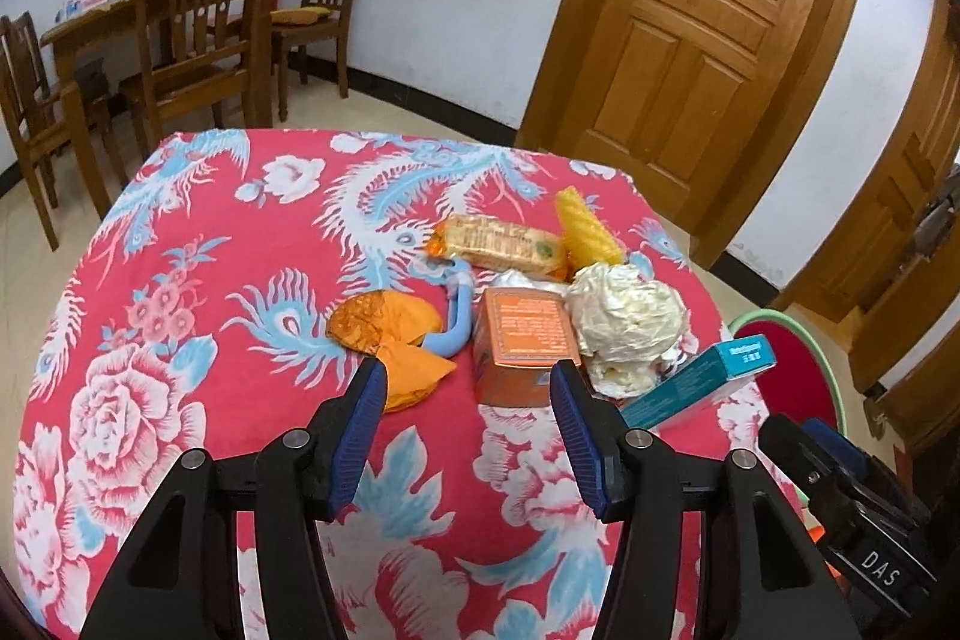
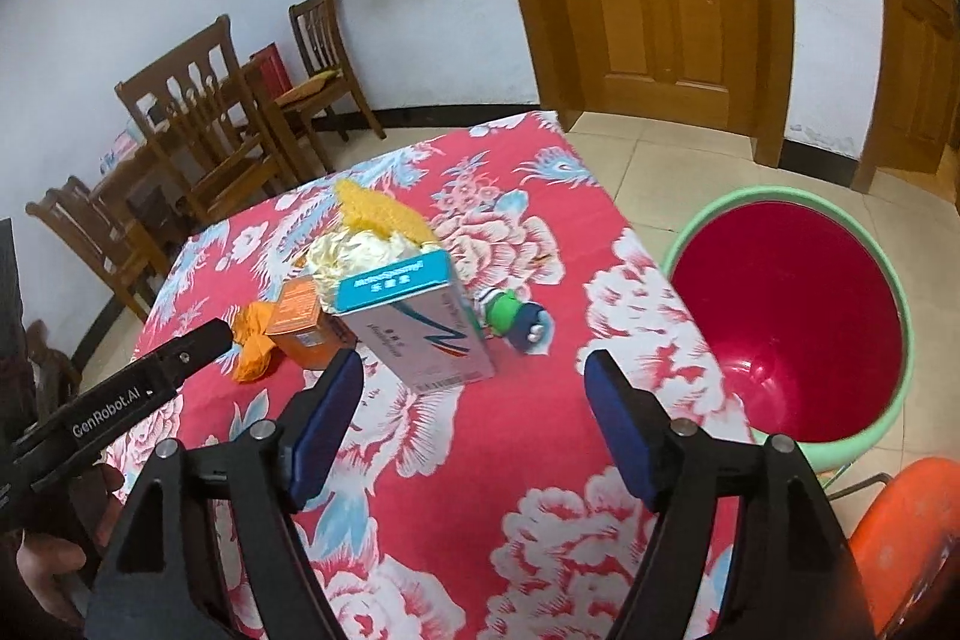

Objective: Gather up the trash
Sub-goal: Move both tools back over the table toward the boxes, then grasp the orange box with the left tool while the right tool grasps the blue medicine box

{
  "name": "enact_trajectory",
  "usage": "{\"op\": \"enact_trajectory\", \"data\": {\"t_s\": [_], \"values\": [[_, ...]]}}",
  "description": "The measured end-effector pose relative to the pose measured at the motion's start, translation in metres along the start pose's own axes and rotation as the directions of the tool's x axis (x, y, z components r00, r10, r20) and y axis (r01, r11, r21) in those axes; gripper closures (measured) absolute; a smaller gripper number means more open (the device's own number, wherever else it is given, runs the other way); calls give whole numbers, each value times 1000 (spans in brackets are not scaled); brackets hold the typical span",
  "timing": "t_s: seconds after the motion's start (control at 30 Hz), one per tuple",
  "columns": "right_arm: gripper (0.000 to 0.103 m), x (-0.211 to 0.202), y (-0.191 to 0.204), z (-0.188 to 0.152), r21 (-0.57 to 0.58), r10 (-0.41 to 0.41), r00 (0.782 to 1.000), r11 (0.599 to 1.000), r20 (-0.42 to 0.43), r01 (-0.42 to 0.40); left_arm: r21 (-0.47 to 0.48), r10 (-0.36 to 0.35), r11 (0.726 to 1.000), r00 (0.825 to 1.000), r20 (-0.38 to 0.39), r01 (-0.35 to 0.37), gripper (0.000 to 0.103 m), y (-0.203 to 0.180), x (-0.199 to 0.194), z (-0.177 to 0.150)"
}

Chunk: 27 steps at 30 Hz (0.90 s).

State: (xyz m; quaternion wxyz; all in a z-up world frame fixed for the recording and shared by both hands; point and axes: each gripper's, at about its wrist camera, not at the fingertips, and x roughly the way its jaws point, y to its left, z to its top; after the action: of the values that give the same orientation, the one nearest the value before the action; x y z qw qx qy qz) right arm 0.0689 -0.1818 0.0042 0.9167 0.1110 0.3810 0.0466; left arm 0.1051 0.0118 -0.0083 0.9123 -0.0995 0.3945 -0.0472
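Trash lies in a cluster on the red flowered tablecloth. My left gripper is open, with an orange carton just past its tips and no pad pressing on it. A crumpled white wad, a biscuit packet, a yellow wrapper, an orange wrapper and a blue plastic piece lie around the carton. My right gripper is open wide, and a teal-and-white box stands upright just ahead of its tips, untouched. A small green-and-blue item lies right of that box.
A red basin with a green rim sits on the floor off the table's right edge, beside an orange stool. Wooden chairs and a dining table stand at the back left, wooden doors at the back right.
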Motion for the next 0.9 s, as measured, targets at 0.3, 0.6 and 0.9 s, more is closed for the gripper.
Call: {"op": "enact_trajectory", "data": {"t_s": [0.3,0.6,0.9], "values": [[23,28,19,7,-48,-23,1000,999,-17,22,-11,26,1000,999,-18,-26,45,9,12,1],[23,53,16,9,-38,-37,998,999,-43,36,-18,42,999,999,-28,-42,45,14,19,0],[47,54,17,10,-46,-18,1000,999,-17,17,-11,41,999,999,-35,-41,45,11,21,-1]]}}
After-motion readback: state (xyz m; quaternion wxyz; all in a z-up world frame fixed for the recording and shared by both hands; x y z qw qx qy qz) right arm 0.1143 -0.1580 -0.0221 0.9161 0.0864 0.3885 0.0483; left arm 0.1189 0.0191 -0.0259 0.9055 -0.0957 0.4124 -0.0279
